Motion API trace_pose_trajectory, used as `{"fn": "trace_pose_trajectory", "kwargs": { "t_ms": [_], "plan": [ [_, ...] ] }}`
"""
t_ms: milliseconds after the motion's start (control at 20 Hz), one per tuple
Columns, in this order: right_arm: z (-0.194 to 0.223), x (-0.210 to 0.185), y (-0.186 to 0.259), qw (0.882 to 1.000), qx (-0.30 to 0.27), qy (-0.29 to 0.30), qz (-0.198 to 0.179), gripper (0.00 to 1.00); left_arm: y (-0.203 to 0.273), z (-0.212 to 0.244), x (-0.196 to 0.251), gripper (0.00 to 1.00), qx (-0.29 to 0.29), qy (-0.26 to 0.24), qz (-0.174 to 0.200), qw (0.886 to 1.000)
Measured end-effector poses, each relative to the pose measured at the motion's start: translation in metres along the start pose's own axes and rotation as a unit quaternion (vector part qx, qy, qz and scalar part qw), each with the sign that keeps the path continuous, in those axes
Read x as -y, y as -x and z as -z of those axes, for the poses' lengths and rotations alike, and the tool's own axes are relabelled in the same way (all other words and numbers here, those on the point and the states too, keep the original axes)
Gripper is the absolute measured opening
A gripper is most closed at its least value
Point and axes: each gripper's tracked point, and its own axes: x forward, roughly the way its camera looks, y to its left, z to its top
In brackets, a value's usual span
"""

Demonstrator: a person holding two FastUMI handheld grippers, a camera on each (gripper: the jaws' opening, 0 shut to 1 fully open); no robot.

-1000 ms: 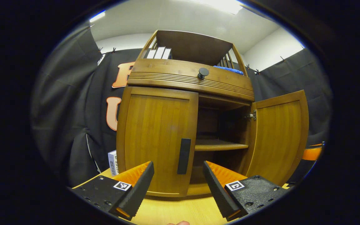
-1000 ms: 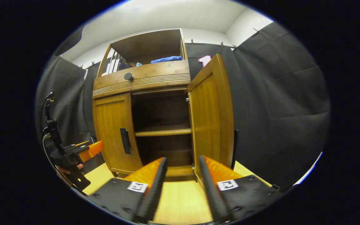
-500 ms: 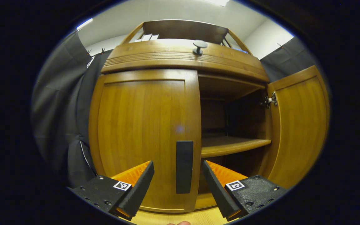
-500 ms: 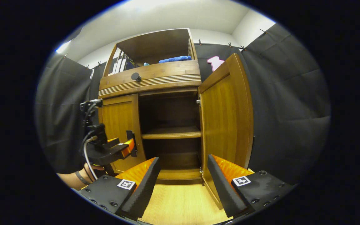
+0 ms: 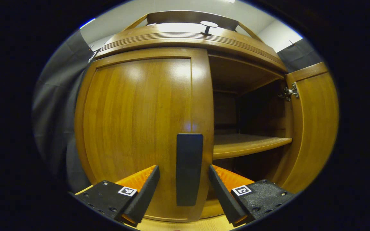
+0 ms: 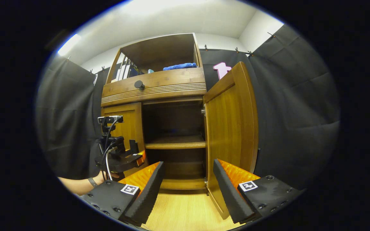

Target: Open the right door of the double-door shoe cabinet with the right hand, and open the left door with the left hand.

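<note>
The wooden shoe cabinet's left door (image 5: 140, 128) is closed, and its dark upright handle (image 5: 189, 169) stands between the fingers of my open left gripper (image 5: 183, 175), which do not press on it. The right door (image 5: 313, 122) is swung wide open, showing a shelf (image 5: 246, 146) inside. In the right gripper view the right door (image 6: 230, 118) stands open just beyond my open right gripper (image 6: 187, 175), which holds nothing. The left gripper (image 6: 120, 157) shows there at the left door (image 6: 124, 128), held by a hand (image 6: 85, 183).
A drawer front with a round dark knob (image 6: 139, 84) runs above the doors. The open top shelf holds books (image 6: 124, 71) and a blue cloth (image 6: 178, 66). The cabinet stands on a light wooden table (image 6: 185, 215). Black cloth hangs behind and to the sides.
My left gripper has moved in close to the left door, so the handle now sits between its fingers. My right gripper has drawn back slightly from the open right door.
</note>
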Motion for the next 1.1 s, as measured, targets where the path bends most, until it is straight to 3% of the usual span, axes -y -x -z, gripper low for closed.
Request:
{"fn": "trace_pose_trajectory", "kwargs": {
  "t_ms": [150,250,300,450,500,850,1100],
  "plan": [
    [-0.005,0.001,-0.005,1.0,0.01,0.005,0.0,1.0,-0.005,0.009,0.006,0.57,-0.009,0.02,0.027,0.999],
    [-0.006,0.002,-0.006,1.0,0.01,0.007,0.004,1.0,-0.004,0.009,0.006,0.34,-0.011,0.019,0.022,1.0],
    [-0.004,0.002,-0.004,1.0,0.007,0.005,0.005,0.89,-0.005,0.009,0.005,0.32,-0.012,0.011,0.015,1.0],
    [-0.001,-0.002,-0.001,1.0,-0.002,-0.009,0.007,0.89,-0.005,0.009,0.005,0.26,-0.019,0.008,0.014,1.0],
    [-0.001,-0.003,0.0,1.0,-0.003,-0.011,0.008,0.98,-0.005,0.01,0.006,0.26,-0.024,0.006,0.02,1.0],
    [0.004,-0.002,-0.002,1.0,-0.005,-0.017,0.007,1.0,0.043,0.008,0.001,0.27,-0.047,-0.007,0.033,0.998],
    [0.004,-0.007,-0.001,1.0,0.0,-0.007,0.0,0.89,0.099,0.0,-0.024,0.25,-0.041,0.004,0.028,0.999]
  ]
}}
